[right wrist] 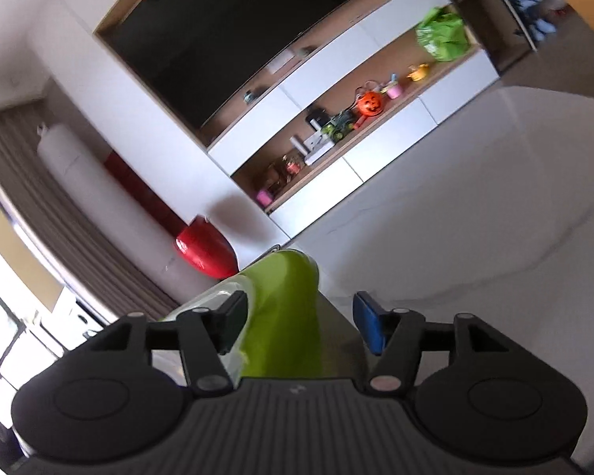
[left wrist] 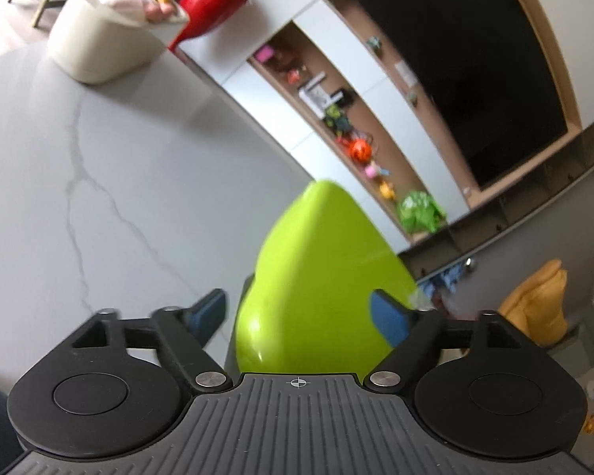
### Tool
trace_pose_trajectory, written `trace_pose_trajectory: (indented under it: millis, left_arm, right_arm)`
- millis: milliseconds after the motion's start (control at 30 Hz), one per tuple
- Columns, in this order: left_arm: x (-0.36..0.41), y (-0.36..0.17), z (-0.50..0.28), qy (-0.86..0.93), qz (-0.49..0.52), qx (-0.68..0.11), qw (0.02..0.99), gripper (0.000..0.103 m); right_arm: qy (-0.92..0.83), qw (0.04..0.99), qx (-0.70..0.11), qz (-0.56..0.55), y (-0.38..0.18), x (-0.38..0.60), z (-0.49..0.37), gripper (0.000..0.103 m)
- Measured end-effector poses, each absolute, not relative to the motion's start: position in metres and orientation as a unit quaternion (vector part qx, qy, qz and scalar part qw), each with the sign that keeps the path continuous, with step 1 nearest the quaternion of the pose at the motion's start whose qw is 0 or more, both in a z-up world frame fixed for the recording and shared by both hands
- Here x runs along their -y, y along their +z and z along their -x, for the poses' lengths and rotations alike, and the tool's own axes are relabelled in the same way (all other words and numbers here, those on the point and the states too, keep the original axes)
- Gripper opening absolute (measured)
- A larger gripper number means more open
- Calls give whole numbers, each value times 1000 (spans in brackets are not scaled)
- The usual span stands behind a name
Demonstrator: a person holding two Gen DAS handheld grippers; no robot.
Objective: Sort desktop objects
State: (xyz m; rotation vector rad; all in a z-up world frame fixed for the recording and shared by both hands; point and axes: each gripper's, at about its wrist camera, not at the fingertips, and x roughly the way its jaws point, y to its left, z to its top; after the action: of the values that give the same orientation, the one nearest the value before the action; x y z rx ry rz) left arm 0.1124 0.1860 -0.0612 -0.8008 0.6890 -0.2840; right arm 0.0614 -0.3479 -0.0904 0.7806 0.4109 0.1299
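We are holding the left gripper [left wrist: 299,312] wide open, gripping nothing, over the marble table [left wrist: 99,198]. The right gripper [right wrist: 299,326] is standing part open and empty beside the green chair [right wrist: 285,308].

No words, brand names or numbers can be read anywhere. The only sign is a small white crosshair mark [left wrist: 297,382] printed on the ribbed dark grey housing [left wrist: 297,427] (the shelf items are too blurred).

Cream container [left wrist: 99,39] on marbled table [left wrist: 118,166].
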Motion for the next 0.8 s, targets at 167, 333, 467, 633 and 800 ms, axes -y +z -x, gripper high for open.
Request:
trace_pose_trajectory:
  millis: [167,333,467,633,800]
  left_arm:
    - [-201,-47,-114,-123,381,-305,864,94]
    - [-191,-49,-161,-134,323,-369,861,95]
    - [-165,-53,-190,-170,287,-410,849,95]
    - [-145,-52,-194,-162,260,-407,860,89]
    - [-158,-52,-176,-148,296,-391,859,77]
  right_arm:
    - [60,896,-188,-397,-91,347,-23,72]
    - [95,875,-203,-429,-99,341,4,78]
    - [105,879,-224,-407,-100,329,10,78]
    - [95,891,-213,-389,-94,322,7,72]
    - [71,909,-222,-346,-74,320,-8,50]
